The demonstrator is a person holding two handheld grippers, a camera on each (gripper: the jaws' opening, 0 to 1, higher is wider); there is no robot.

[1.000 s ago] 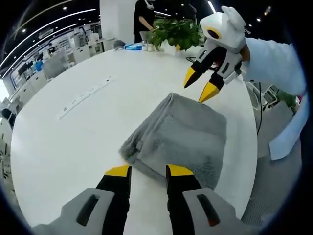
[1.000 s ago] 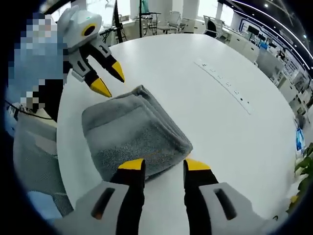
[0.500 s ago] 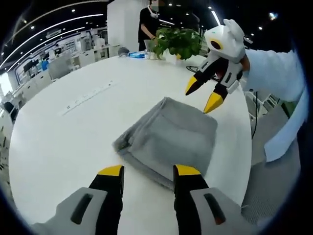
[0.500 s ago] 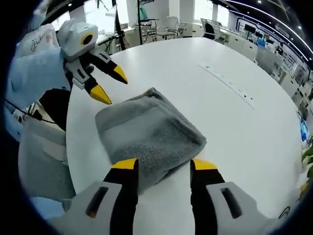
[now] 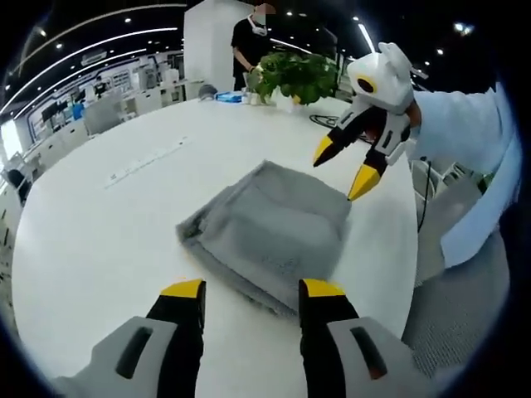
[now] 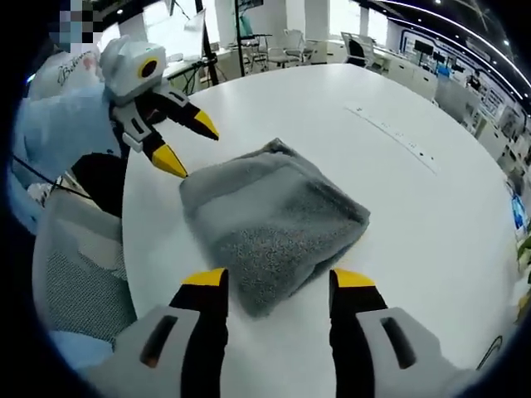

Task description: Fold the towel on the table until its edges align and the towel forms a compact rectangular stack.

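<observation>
A grey towel (image 5: 265, 232) lies folded into a thick rectangular stack on the round white table (image 5: 91, 240). My left gripper (image 5: 251, 290) hovers open just short of the towel's near edge, nothing between its yellow tips. In the same view my right gripper (image 5: 342, 168) hangs open above the towel's far right corner. From the right gripper view the towel (image 6: 270, 220) sits just beyond my right gripper (image 6: 278, 280), which is open and empty. The left gripper (image 6: 188, 143) shows there at the upper left, open, beside the towel's far corner.
A potted green plant (image 5: 297, 73) and small items stand at the table's far edge, with a person (image 5: 253, 37) behind them. A flush power strip (image 5: 145, 160) runs across the tabletop. Mesh chairs (image 6: 79, 282) stand along the table's edge. A pale blue sleeve (image 5: 469, 124) holds the right gripper.
Both grippers have opened a little wider and backed slightly off the towel, so it sits further from each camera. The towel itself lies where it was, folded.
</observation>
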